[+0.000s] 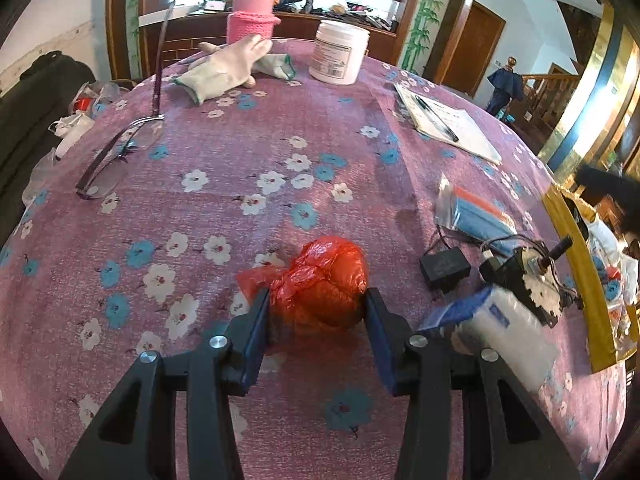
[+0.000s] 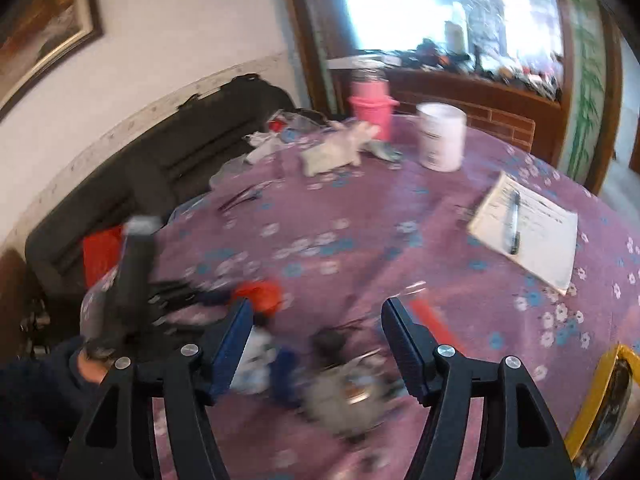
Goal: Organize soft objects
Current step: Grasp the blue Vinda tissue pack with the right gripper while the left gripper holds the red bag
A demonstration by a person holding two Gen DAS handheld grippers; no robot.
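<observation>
My left gripper [image 1: 316,308] pinches the red plastic bag bundle [image 1: 320,284] between its blue pads, the bundle resting on the floral tablecloth [image 1: 240,168]; my right gripper [image 2: 316,332] stands spread, nothing between its fingers, above a blurred clutter; just right of the bundle lie a small black box [image 1: 444,268] and a motor part [image 1: 532,280]; mid-table, eyeglasses [image 1: 120,152] to the left, a notepad [image 1: 452,128] with pen [image 1: 436,118] to the right; at the far edge, white gloves [image 1: 228,68], a pink bottle [image 1: 252,16] and a white jar [image 1: 340,52].
</observation>
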